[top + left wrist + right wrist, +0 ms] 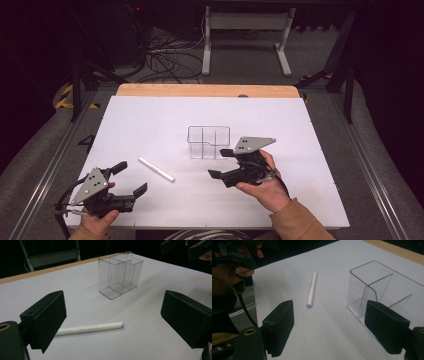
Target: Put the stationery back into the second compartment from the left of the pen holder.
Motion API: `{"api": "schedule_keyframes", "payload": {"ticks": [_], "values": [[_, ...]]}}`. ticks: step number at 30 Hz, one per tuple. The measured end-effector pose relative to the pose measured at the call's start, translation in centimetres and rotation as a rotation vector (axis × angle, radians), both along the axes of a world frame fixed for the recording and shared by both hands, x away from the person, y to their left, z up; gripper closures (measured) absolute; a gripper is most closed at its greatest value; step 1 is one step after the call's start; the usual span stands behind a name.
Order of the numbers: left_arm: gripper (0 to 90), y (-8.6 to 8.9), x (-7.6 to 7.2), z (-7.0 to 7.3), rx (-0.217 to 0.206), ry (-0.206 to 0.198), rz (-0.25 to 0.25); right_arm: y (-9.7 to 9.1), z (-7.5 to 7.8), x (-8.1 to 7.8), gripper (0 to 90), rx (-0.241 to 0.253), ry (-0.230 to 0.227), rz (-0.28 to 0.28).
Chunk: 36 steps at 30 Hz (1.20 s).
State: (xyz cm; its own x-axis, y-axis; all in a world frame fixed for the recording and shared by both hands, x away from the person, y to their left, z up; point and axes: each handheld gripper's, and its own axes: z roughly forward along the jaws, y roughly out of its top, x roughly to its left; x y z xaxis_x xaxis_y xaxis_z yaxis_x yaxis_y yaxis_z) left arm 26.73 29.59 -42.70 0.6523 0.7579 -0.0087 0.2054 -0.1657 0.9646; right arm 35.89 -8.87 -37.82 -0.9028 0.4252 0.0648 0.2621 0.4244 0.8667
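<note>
A white pen point(156, 169) point(90, 328) point(312, 290) lies flat on the white table top point(150, 120), left of centre. A clear plastic holder with several compartments point(209, 142) point(120, 275) point(382, 290) stands upright near the middle, with nothing inside it. My left gripper point(132, 177) point(113, 315) is at the near left corner, open, and points toward the pen, which lies ahead of its jaws. My right gripper point(220, 163) point(334, 327) hovers just in front of the holder, open, with nothing between its pads. The holder's near corner stands beside its right jaw.
A strip of wood point(207, 90) runs along the table's far edge. Behind it on the floor are the legs of a white frame point(245, 40) and a tangle of cables point(165, 60). Metal rails point(50, 160) run along both sides of the table.
</note>
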Motion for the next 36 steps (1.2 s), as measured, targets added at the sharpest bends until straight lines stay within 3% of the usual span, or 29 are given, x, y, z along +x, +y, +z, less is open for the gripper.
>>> {"api": "schedule_keyframes", "payload": {"ticks": [6,16,22,36], "values": [[7.2,0.2,0.0,0.1,-0.019,0.004,-0.004,2.2,0.2,0.5,26.0,-0.040,0.023,0.022],[7.2,0.3,-0.1,0.1,-0.010,-0.009,0.005,4.5,0.5,1.0,28.0,-0.062,0.023,0.029],[7.2,0.5,-0.2,0.0,-0.008,-0.008,0.009,6.1,0.4,1.0,32.2,-0.066,0.054,0.065],[7.1,0.9,-0.9,-0.3,-0.011,-0.005,0.029,11.3,-1.6,2.2,42.1,-0.131,0.124,0.061]]}}
